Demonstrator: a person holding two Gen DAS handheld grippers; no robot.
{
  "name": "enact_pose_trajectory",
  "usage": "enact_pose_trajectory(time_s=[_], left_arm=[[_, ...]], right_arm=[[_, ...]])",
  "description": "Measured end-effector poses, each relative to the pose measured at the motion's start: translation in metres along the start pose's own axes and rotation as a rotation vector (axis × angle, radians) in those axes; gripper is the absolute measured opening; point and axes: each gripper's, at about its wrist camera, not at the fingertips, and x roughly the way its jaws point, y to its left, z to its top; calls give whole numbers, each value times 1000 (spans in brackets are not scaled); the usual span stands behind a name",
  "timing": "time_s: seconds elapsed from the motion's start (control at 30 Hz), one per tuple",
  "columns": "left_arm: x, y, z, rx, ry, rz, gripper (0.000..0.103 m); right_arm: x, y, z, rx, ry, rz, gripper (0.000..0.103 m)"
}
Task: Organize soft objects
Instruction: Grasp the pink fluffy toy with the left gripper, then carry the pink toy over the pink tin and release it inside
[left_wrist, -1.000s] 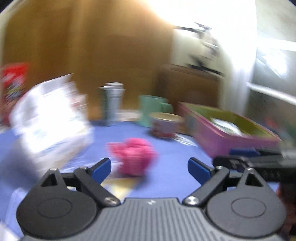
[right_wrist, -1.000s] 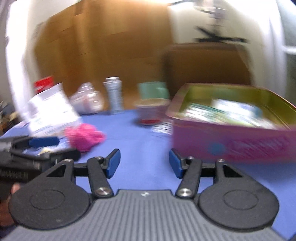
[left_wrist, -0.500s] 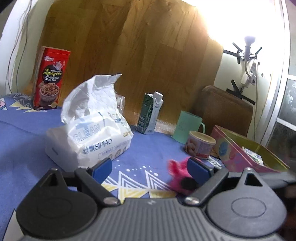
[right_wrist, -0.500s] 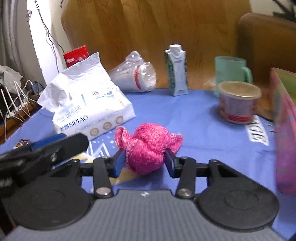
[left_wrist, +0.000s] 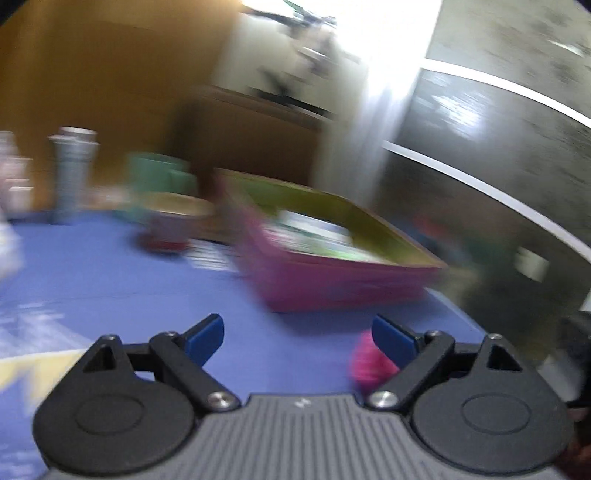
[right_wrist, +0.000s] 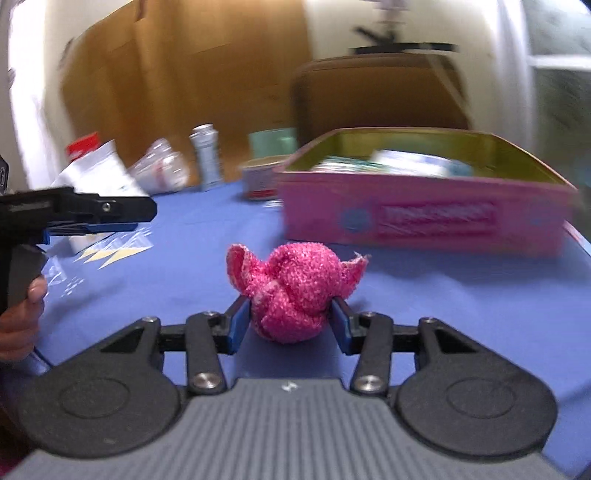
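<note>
1. Right claw (right_wrist: 290, 324) sits low in the centre of the right wrist view, its blue pads (right_wrist: 236, 325) closed against both sides of a pink fuzzy cloth ball (right_wrist: 291, 291); the jaws have just eased slightly wider.
2. That ball is bright magenta, nubby, knotted into a rounded lump with two flared ends sticking out at its upper left and upper right.
3. It rests on the blue worktop (right_wrist: 192, 258), in front of an open pink tin (right_wrist: 424, 218) at right.
4. Left claw (left_wrist: 297, 336) stands wide with nothing between its pads; in its blurred view the ball (left_wrist: 369, 363) shows just behind the right pad.
5. A hand (right_wrist: 18, 321) at the left edge holds that claw's grip.
</note>
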Motion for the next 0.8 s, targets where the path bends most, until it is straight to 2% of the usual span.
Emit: enact_pose_trajectory(time_s=[0.1,0.13,0.17,0.2,0.27,0.37,0.53,0.6,0.63,0.67,0.73,0.77,0.8], left_arm=[[31,-33,2,56,101,-106,84],[44,-42,0,84,147,-118,72],[55,-48,-3,107,189,-122,55],[64,-53,-7,117,223,-125,49],[71,-56,-12,126,233,-83,46],[66,-58,-1,104,206,-112,46],[76,-81,41,179,92,-122,50],[93,-89,59,194,66,-113,58],[107,-91,69,200,51,-105,70],[119,-94,76,199,40,-88,79],[143,-96,87,193,23,-32,81],[157,-96,91,190,26,15,81],[165,-96,94,177,33,62,81]], right_arm=[[-7,-6,-7,8,-22,-36,53],[-7,-6,-9,5,-27,-36,53],[-7,-8,-10,1,-29,-30,53],[-5,-7,-12,-3,-33,-23,52],[0,-7,-16,-22,-25,-6,47],[-4,-8,-18,-52,-64,-11,44],[-22,-27,6,-50,-226,-15,45],[-20,-38,22,-63,-270,-47,45],[-15,-43,32,-66,-289,-73,45],[-10,-47,40,-66,-303,-94,45],[6,-58,58,-66,-321,-153,48],[19,-65,68,-68,-328,-201,52],[32,-70,75,-82,-326,-237,62]])
